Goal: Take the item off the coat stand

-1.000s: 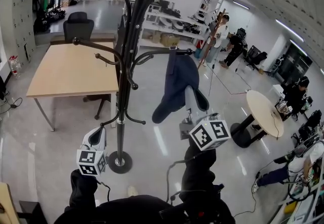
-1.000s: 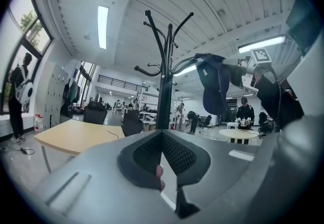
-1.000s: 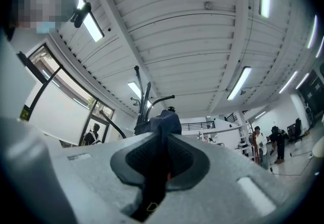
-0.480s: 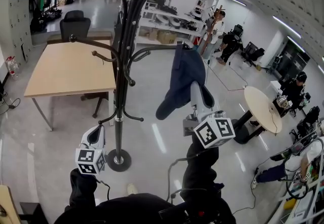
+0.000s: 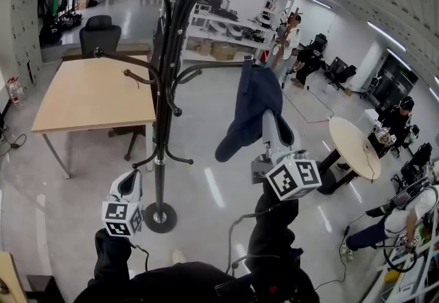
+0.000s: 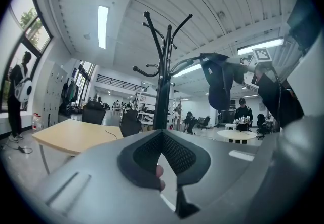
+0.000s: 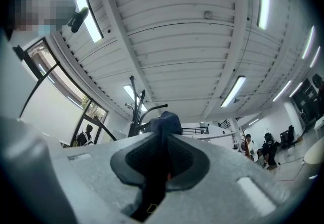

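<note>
**Head view, with both gripper views.** Nearest the wearer, the left tongs (image 5: pixel 130 184), white with a marker cube, sit just left of the round base of the black metal coat stand (image 5: pixel 162 123). Their pads are pressed together with nothing between them. Right of the stand, the right tongs (image 5: pixel 272 123) tilt upward and pinch a lower fold of the dark blue fabric garment (image 5: pixel 250 99), and a strip of cloth runs down between the pads. The garment hangs right of the stand's pole, its top at the tip of a curved upper arm. Whether it rests on the hook cannot be told. Behind the stand to its left is a rectangular light wooden table (image 5: pixel 89 99), with a black office chair (image 5: pixel 96 33) beyond. Well right of the stand is a round pale table (image 5: pixel 357 147).
</note>
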A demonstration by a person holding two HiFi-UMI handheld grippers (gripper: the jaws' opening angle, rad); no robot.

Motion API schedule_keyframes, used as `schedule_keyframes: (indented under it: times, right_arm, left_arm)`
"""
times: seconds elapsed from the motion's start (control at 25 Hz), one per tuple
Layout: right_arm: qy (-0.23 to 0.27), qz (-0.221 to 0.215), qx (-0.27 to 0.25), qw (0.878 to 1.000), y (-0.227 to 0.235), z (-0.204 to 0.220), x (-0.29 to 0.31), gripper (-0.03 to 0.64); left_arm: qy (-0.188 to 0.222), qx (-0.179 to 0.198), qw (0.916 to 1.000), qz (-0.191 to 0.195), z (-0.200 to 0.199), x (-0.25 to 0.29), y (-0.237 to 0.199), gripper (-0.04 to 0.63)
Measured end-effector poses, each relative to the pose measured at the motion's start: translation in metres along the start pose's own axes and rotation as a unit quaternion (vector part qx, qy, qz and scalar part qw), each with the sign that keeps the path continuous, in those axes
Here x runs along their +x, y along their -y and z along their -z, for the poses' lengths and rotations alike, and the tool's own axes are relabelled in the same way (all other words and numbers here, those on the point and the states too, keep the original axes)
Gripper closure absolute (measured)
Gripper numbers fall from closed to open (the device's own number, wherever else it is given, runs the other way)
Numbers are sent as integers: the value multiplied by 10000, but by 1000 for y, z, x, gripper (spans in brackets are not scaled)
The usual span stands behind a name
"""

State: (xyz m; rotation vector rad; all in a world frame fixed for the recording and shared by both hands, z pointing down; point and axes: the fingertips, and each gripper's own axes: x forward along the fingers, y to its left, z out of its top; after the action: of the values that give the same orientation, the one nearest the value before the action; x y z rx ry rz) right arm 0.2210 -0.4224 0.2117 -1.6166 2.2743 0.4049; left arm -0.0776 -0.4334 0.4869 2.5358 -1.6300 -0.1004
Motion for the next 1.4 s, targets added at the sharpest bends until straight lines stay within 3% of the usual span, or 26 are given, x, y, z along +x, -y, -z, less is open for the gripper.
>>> schedule_keyframes:
  times: [0.76, 1.4]
  right_arm:
    - [-63, 215, -108, 9997, -2, -2, -31, 577]
    - [-439, 350, 8, 9984, -23, 36, -76, 577]
  left_arm:
    - [-36, -19, 9999, 135, 7, -11, 7, 592]
    - [-56, 128, 9996, 259, 5, -43, 14, 592]
